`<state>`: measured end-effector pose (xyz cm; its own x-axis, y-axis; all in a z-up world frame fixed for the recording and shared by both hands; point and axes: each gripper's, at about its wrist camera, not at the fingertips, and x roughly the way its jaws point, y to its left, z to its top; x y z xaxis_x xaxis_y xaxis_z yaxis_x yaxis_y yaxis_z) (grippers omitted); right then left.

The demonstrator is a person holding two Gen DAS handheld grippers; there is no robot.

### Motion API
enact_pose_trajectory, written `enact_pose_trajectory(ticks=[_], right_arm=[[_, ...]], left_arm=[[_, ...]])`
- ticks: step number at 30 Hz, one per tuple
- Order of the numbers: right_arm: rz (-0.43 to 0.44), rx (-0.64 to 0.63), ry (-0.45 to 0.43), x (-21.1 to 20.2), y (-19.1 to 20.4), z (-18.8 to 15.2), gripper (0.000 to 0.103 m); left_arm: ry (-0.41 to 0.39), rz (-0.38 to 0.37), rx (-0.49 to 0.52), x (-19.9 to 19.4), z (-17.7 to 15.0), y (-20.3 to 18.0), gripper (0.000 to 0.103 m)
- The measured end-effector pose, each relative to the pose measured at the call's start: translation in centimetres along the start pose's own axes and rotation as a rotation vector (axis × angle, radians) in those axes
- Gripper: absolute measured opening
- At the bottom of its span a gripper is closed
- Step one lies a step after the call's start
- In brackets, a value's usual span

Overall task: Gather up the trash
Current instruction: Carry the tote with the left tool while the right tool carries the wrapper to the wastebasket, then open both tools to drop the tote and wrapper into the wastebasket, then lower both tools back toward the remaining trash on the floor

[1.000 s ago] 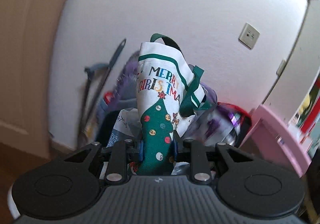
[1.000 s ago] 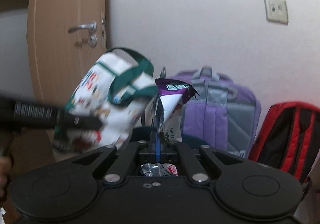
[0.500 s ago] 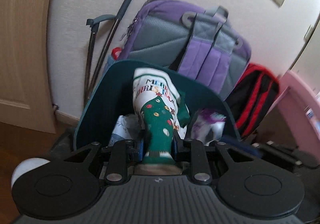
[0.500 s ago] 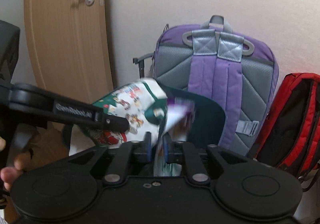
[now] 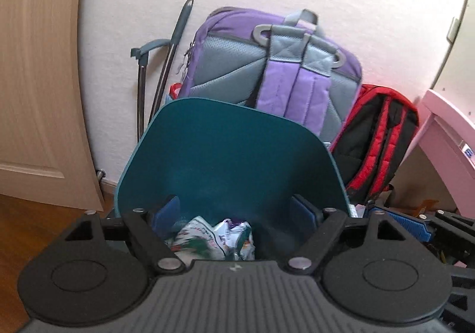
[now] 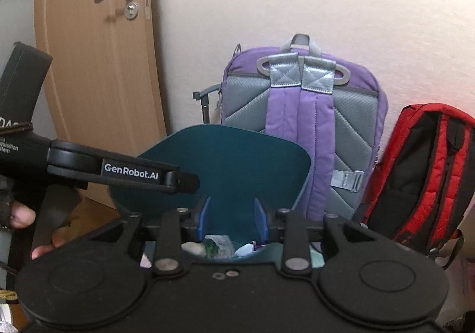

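A dark teal trash bin with its lid (image 5: 231, 155) raised stands against the wall; the lid also shows in the right wrist view (image 6: 237, 166). Inside lie the white Christmas-print bag (image 5: 193, 239) and a purple-and-white snack wrapper (image 5: 237, 232); both also show in the right wrist view, the bag (image 6: 213, 245) and the wrapper (image 6: 252, 247). My left gripper (image 5: 237, 214) is open and empty just above the bin. My right gripper (image 6: 233, 214) is open and empty above the bin too. The left gripper's arm (image 6: 118, 174) crosses the right wrist view.
A purple-and-grey backpack (image 5: 276, 66) leans on the wall behind the bin, with a red-and-black backpack (image 5: 380, 140) to its right. A grey mop or broom handle (image 5: 169, 57) stands left of them. A wooden door (image 6: 98, 66) is at left, pink furniture (image 5: 445, 137) at right.
Both grippers opened. The Christmas bag left the left gripper and the snack wrapper left the right gripper; both now lie in the bin.
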<state>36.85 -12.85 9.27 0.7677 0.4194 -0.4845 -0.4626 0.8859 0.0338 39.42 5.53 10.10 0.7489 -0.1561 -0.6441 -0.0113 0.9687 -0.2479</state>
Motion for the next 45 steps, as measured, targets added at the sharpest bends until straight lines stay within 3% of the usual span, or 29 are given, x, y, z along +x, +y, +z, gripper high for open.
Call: enact_pose_trajectory(ticks=[13,17,26,31,34,38,45], right_arm=[[0.011,0.007,-0.037,-9.2,2.2,-1.0,0.035],[0.01,-0.003,-0.048,-11.8,3.4,-1.6,0.046],[0.022,0.01,-0.012,-15.0,5.8,-4.9,0.05],[0.04,0.037,0.044,-14.4,6.2,-8.5,0.052],[0.063,0.059,0.088,-13.6,6.4,-11.3,0.052],[0.091,0.102,0.152,-11.4,6.0,-15.6,0.053],[0.094,0.202,0.339,-5.3,4.1,-23.8,0.053]], left_arm=[[-0.046,0.019,0.056,-10.3,-3.4,-2.1,0.081],[-0.055,0.019,0.073,-13.3,-5.0,-2.3,0.081],[-0.016,0.003,0.103,-16.9,-10.4,-1.3,0.084],[0.036,-0.011,0.082,-16.6,-14.1,0.3,0.084],[0.07,-0.006,0.069,-15.4,-16.4,1.5,0.091],[0.116,-0.005,0.031,-12.6,-19.4,3.8,0.102],[0.256,0.05,-0.056,-5.4,-24.6,7.9,0.102]])
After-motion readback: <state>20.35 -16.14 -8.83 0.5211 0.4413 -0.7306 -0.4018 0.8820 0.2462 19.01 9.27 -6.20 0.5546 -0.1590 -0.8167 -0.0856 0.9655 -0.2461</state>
